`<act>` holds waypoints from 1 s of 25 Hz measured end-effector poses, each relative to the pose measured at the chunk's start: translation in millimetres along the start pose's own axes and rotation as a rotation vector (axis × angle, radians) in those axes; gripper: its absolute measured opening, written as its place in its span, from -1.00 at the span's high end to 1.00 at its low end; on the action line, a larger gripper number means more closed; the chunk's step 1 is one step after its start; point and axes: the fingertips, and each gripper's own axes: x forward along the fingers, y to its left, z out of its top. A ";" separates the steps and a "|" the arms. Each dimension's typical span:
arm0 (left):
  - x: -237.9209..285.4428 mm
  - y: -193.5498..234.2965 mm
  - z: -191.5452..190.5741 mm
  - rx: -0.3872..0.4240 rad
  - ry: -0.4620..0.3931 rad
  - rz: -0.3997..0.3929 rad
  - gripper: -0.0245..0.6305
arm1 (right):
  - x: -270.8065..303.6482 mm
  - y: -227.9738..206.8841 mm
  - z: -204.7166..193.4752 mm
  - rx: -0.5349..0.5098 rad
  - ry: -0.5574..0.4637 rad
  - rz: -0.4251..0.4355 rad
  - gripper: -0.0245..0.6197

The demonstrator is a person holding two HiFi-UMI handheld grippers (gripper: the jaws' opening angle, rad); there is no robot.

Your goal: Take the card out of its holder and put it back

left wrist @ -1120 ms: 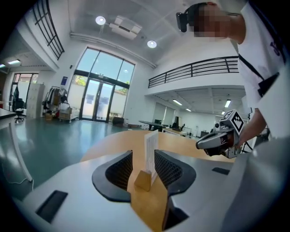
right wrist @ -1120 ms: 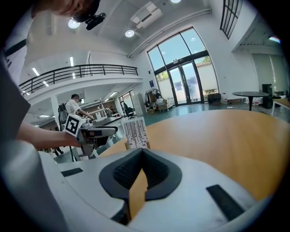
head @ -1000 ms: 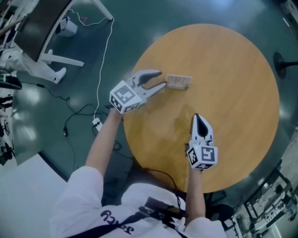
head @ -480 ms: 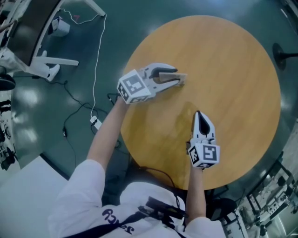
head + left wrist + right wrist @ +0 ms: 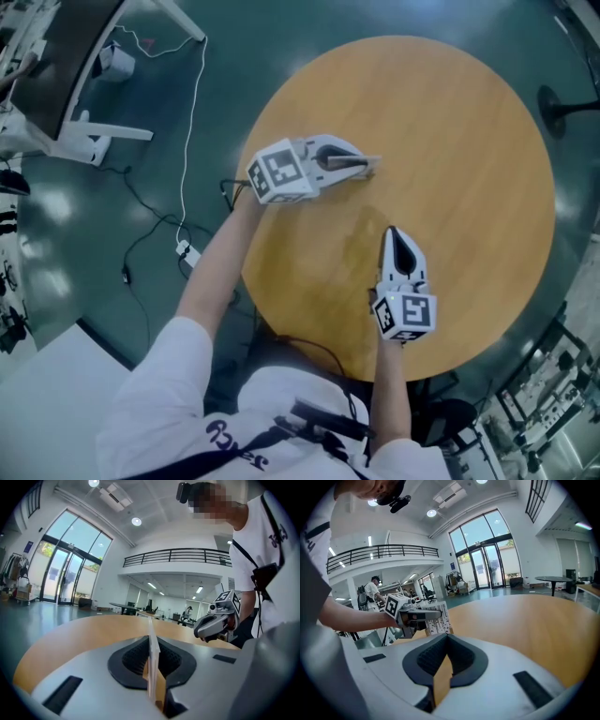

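Moved inward from the table (image 5: pixel 459 169) rim, left tongs (image 5: pixel 367 165) just clamped the card (image 5: pixel 152 653); right tongs (image 5: pixel 392 234) closed, empty, mid-table

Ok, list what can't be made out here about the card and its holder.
- Head view: the left gripper, whose jaws have just been closing onto the card, covers nearly all of the holder. Whether the card is still seated in it cannot be told.
- Left gripper view: the card stands edge-on between the jaws, so its face is hidden.
- Right gripper view: the card's face shows, but its print is too small to read.
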 end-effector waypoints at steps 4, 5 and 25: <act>2.5 -6.7 10.6 0.021 0.011 -0.073 0.85 | -7.0 -1.6 7.9 -0.009 -0.022 -0.010 0.85; 2.1 -7.7 15.8 0.031 0.012 -0.083 0.85 | -9.3 -2.0 9.7 -0.011 -0.027 -0.014 0.85; -43.5 -55.6 119.2 0.048 -0.010 0.205 0.85 | -71.6 7.5 83.9 0.020 -0.236 0.013 0.85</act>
